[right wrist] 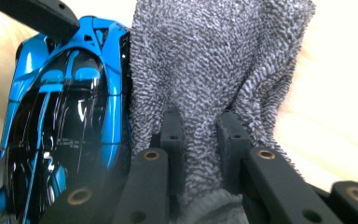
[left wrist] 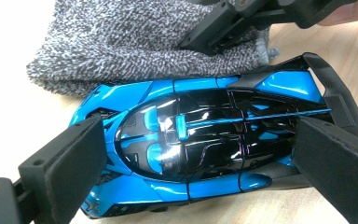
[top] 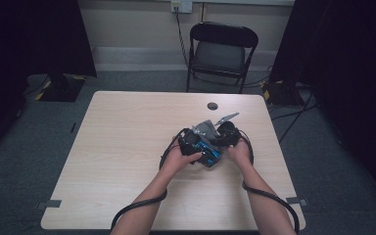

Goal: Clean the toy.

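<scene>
Blue toy car (left wrist: 200, 144) lies mid-tabletop (top: 127, 147), clamped nose to tail by the left tool (left wrist: 200, 163). Right tool (right wrist: 200, 140) is pinched closed on the grey cloth (right wrist: 214, 70) just beside it. Advice: keep the car pinned, draw cloth across the bodywork with light strokes.

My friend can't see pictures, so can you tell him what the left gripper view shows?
A shiny blue and black toy car lies on a pale wooden table, between two black jaws, one at its nose and one at its tail. Behind it lies a fuzzy grey cloth, pinched by the other gripper.
</scene>
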`<state>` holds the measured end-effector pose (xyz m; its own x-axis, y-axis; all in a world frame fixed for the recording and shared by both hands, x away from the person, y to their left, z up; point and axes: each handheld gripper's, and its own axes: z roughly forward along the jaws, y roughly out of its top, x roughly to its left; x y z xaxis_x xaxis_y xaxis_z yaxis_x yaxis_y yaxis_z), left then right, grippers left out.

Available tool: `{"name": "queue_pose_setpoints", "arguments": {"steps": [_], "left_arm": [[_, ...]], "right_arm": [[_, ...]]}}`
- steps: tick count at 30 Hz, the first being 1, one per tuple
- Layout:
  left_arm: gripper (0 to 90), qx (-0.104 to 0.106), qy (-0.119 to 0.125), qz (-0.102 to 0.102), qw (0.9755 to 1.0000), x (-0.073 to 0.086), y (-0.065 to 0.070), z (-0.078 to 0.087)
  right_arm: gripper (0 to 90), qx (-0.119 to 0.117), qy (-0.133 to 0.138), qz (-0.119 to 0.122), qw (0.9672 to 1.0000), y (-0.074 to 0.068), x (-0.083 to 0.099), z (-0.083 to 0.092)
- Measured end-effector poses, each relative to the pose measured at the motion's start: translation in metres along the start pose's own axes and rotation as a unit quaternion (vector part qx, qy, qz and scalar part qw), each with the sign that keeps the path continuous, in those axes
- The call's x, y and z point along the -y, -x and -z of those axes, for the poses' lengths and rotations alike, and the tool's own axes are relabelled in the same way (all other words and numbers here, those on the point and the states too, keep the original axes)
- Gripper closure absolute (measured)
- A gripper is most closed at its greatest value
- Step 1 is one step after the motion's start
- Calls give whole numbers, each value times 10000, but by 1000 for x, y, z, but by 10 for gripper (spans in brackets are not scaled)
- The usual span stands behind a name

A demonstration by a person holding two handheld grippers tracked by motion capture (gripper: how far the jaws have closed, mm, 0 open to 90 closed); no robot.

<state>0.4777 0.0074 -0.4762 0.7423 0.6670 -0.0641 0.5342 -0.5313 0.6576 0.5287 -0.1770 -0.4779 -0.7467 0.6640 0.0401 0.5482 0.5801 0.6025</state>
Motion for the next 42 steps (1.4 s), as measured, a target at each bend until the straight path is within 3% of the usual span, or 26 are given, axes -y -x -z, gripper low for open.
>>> {"name": "queue_pose_setpoints", "arguments": {"steps": [7,10,13,17,20,24,27,31,34,37,42], "left_arm": [[31,6,-16,9,10000,-1,0,0],[31,1,-13,6,10000,0,0,0],[31,-1,-22,4,10000,-1,0,0],[31,0,-20,4,10000,-1,0,0],[31,-10,-27,-5,10000,-1,0,0],[32,-8,-34,-12,10000,-1,0,0],[32,-5,-29,-5,10000,-1,0,0],[32,-4,-26,-6,10000,-1,0,0],[32,-7,-41,-11,10000,-1,0,0],[31,-3,-36,-7,10000,-1,0,0],[32,-3,-26,1,10000,-1,0,0]], "right_arm": [[763,-60,-119,205,9997,4,5,6],[708,-100,-74,7,9999,7,7,8],[578,132,-51,-82,9999,5,6,10],[535,288,0,-234,9993,4,4,14],[518,252,197,-420,9986,7,4,18],[538,215,371,-673,9968,8,-1,21],[539,311,323,-670,9967,7,-7,18],[545,373,263,-886,9950,8,-11,9],[528,178,186,-902,9956,5,-13,-1],[545,205,80,-881,9959,1,-15,-9],[686,198,54,-770,9968,-2,-15,-13]]}}
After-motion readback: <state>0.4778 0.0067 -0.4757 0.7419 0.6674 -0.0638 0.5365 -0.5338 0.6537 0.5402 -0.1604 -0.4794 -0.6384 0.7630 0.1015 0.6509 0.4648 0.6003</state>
